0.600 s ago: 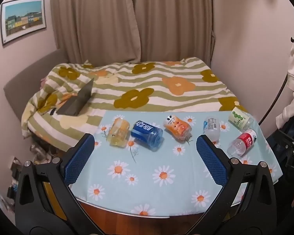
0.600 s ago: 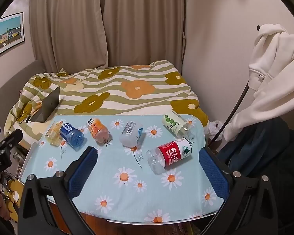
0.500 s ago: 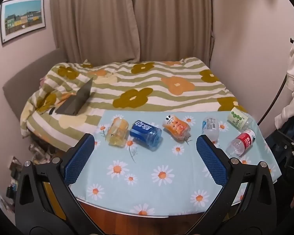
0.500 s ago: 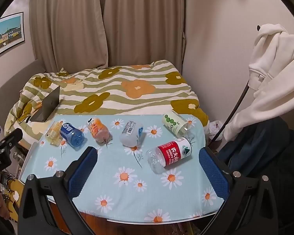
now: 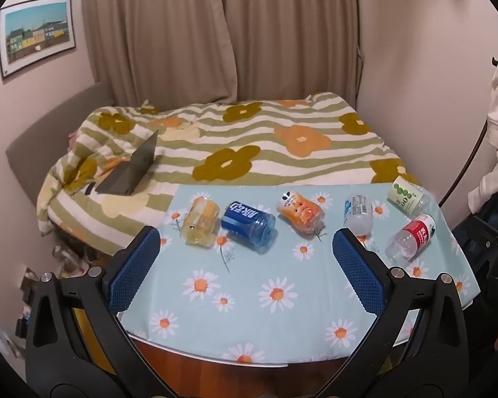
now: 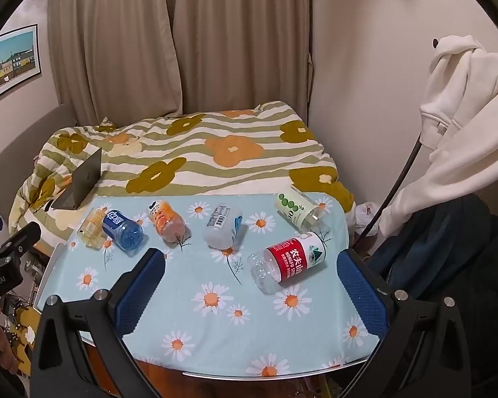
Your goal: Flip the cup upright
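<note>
Your six cups lie on sides in row across table [image 5: 282, 328]. Leftmost cup [image 5: 200, 221] touches second cup [image 5: 248, 222]; third cup [image 5: 300, 211] and fourth cup [image 5: 358, 214] sit further right. Fifth cup [image 6: 300, 210] lies behind sixth cup [image 6: 287, 260] at right end. Bed [image 5: 249, 146] stands behind table, laptop [image 5: 131, 169] on its left part.

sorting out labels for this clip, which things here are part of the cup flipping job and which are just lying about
Job: six cups lying on their sides: yellow, blue, orange, clear, green-dotted, red-label.

Lying about: laptop, bedspread, white hoodie.
</note>
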### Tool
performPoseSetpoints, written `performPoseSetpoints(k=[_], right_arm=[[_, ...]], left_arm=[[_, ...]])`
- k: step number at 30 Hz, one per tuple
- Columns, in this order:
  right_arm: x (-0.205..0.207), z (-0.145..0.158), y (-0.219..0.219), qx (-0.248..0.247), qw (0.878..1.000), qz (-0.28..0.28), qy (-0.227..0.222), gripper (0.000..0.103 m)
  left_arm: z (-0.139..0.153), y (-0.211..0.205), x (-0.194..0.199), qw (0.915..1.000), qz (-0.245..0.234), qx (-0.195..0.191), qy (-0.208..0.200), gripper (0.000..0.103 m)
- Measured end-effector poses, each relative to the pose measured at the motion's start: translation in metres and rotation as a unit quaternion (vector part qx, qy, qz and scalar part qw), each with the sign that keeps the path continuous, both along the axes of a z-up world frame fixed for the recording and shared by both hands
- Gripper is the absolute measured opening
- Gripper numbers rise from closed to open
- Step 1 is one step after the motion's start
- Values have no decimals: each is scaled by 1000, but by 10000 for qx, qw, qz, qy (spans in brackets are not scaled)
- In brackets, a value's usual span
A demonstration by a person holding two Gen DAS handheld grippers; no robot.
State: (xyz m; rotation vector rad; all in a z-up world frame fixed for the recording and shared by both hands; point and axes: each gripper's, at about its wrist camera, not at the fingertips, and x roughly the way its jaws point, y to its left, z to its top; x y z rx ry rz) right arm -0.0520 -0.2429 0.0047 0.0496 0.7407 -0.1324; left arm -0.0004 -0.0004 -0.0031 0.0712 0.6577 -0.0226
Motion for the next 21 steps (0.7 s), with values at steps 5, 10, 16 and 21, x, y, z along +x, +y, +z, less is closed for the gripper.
performPoseSetpoints(k=[5,10,16,21], right_arm=[[0,0,-1,17,10000,8,7,103],[0,-1,-1,32,10000,10,7,103],[-2,-1,-4,48,10000,19,1,103],[1,1,2,49,10000,53,-4,103]], left_arm=[[0,0,0,10000,11,24,2,103],[-3,1,-2,10000,16,35,22,103],[-1,3,-4,9999,24,96,12,103],[1,2,-2,9999,23,142,22,103]])
